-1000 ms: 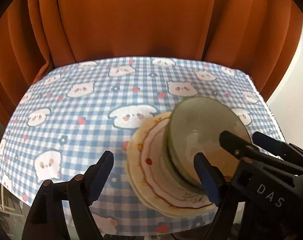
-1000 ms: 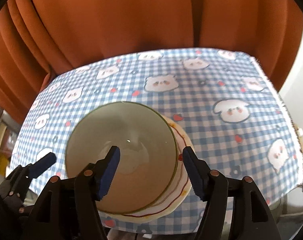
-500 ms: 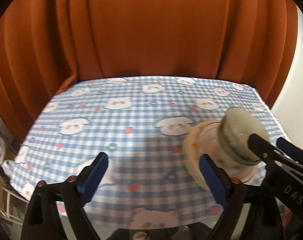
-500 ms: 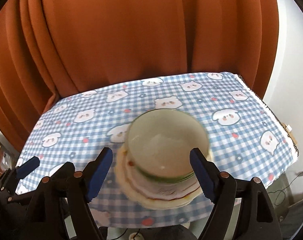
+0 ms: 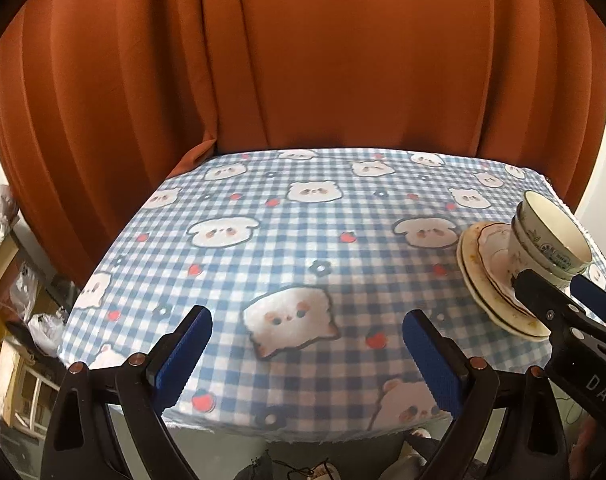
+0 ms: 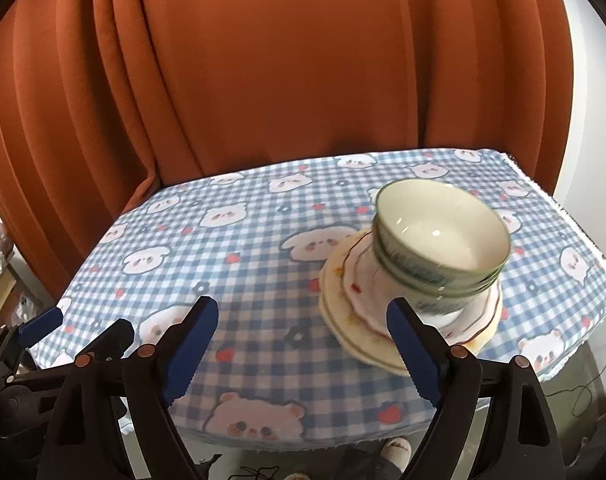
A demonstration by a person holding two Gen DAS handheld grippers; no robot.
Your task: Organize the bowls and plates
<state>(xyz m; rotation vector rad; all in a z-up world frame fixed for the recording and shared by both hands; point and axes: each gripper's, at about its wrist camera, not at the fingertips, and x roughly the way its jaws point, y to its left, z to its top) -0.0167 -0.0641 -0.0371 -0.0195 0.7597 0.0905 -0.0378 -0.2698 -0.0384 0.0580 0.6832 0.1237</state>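
Note:
A stack of green-rimmed white bowls sits on a stack of cream plates with red rim lines, on the right part of the table. It also shows in the left wrist view, bowls on plates. My right gripper is open and empty, pulled back over the table's front edge, left of the stack. My left gripper is open and empty over the front edge, left of the right gripper.
The table carries a blue checked cloth with bear prints. An orange curtain hangs right behind it. A white wall is on the right. Clutter and bags stand on the floor to the left.
Both grippers have pulled back and up from the stack. The right gripper, which stood around the top bowl, is now clear of it. The stack rests on the table.

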